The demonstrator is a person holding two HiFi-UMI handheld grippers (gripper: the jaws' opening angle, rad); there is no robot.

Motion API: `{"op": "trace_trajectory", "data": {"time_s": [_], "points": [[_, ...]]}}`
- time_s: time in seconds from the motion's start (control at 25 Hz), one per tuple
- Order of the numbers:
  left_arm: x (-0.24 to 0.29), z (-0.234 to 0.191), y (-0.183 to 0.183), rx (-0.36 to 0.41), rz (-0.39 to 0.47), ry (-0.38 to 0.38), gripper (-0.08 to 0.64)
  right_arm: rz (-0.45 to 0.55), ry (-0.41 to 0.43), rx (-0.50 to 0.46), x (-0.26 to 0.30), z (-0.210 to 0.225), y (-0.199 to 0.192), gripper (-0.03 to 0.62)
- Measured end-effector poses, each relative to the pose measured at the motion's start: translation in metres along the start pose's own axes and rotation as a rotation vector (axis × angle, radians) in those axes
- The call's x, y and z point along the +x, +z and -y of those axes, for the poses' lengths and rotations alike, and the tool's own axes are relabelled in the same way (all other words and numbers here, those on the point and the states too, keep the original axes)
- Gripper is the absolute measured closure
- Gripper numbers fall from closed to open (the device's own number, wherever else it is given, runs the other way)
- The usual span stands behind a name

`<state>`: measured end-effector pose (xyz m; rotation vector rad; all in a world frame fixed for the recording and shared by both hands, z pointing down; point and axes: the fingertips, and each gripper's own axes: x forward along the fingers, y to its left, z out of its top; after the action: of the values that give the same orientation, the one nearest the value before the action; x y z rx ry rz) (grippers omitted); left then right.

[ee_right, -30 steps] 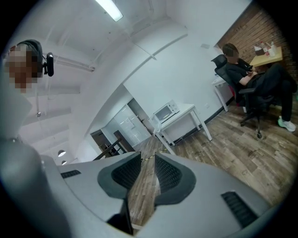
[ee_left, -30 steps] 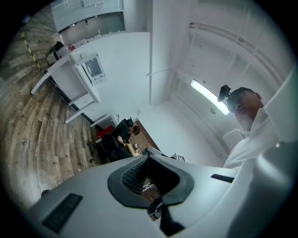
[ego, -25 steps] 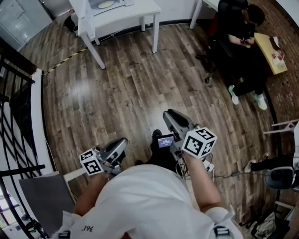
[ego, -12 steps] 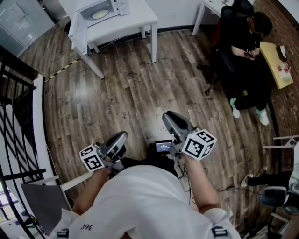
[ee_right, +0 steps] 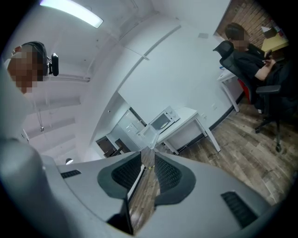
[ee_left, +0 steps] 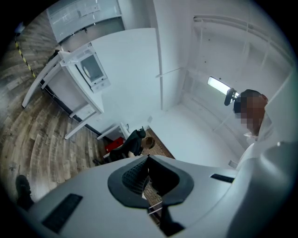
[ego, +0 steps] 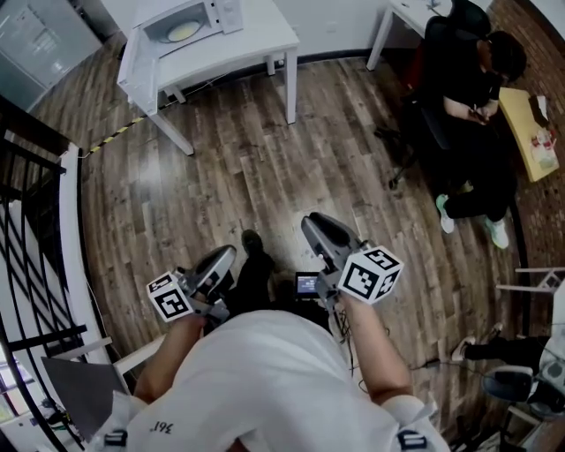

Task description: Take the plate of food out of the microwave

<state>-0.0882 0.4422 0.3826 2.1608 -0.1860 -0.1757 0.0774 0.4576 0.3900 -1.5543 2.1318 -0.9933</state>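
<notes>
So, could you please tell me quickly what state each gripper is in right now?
Left gripper: closed, holding nothing.
Right gripper: open, nothing between its jaws.

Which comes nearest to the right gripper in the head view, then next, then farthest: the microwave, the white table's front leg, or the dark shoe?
1. Dark shoe, on the floor just left of the right gripper.
2. White table's front leg, well ahead, toward the top of the view.
3. Microwave, on the tabletop, far upper left.
</notes>
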Motion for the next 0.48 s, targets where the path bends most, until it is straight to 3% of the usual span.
{"op": "trace_trajectory", "data": {"time_s": [0.24,0.48], "points": [[0.046,-0.054,0.050,-0.014,-0.018,-0.025,0.552,-0.005,-0.063,0.028,0.053,0.040,0.020,0.499],[0.088,-0.104,0.129,-0.011,-0.050,-0.034,0.552,-0.014,-0.068,0.028,0.141,0.058,0.062,0.499]]}}
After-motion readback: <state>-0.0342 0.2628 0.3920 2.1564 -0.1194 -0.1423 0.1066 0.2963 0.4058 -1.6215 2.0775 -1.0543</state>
